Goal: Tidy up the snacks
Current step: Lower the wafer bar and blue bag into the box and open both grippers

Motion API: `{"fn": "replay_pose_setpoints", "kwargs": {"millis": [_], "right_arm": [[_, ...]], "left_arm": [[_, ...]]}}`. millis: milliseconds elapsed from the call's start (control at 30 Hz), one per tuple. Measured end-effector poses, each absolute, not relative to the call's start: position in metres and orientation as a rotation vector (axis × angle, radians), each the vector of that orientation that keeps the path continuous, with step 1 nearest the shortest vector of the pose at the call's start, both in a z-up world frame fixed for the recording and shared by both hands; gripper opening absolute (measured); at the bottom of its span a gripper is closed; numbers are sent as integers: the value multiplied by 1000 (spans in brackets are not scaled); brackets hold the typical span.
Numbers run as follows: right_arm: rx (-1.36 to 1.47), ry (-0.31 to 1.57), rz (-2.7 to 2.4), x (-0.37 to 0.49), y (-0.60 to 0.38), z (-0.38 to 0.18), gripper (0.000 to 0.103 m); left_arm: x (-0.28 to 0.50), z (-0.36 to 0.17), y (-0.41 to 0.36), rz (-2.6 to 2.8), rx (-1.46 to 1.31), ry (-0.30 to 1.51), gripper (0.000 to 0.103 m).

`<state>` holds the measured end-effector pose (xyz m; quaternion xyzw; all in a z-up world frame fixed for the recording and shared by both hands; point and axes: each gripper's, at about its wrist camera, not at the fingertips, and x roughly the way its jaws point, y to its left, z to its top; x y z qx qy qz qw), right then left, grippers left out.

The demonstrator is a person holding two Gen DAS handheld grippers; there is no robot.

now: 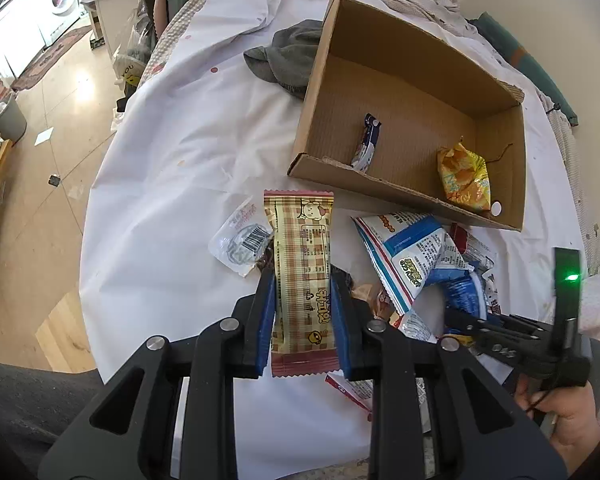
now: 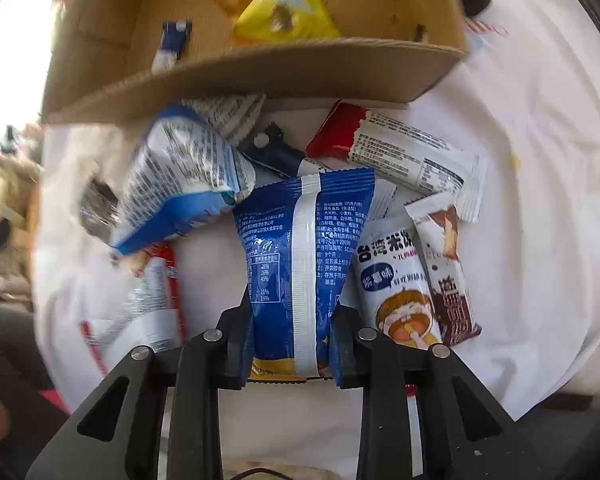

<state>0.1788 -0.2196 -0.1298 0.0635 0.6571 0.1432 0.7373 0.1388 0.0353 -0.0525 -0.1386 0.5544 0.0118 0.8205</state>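
Pick-up step. Left gripper (image 1: 303, 304) clamps checked wafer packet (image 1: 300, 264), just short of the cardboard box (image 1: 404, 196). Right gripper (image 2: 291, 340) pinches blue packet (image 2: 300, 256) below box. Next, likely: carry both over the wall, release.

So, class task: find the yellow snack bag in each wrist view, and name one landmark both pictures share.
Left wrist view: the yellow bag lies right of centre, in the cardboard box's near right corner.
Right wrist view: the yellow bag is at top centre, blurred, behind the box's front wall.
Shared landmark: the small blue-and-white packet in the box.
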Motion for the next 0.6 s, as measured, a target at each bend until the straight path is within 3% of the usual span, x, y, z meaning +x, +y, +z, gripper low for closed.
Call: {"fn": "replay_pose_setpoints", "kwargs": {"millis": [300, 600], "right_arm": [[292, 1369, 430, 152, -252, -90, 30], [346, 1127, 477, 155, -267, -30, 30]], "left_arm": [[134, -52, 38, 53, -285, 1163, 22], [139, -28, 39, 60, -280, 1093, 22]]}}
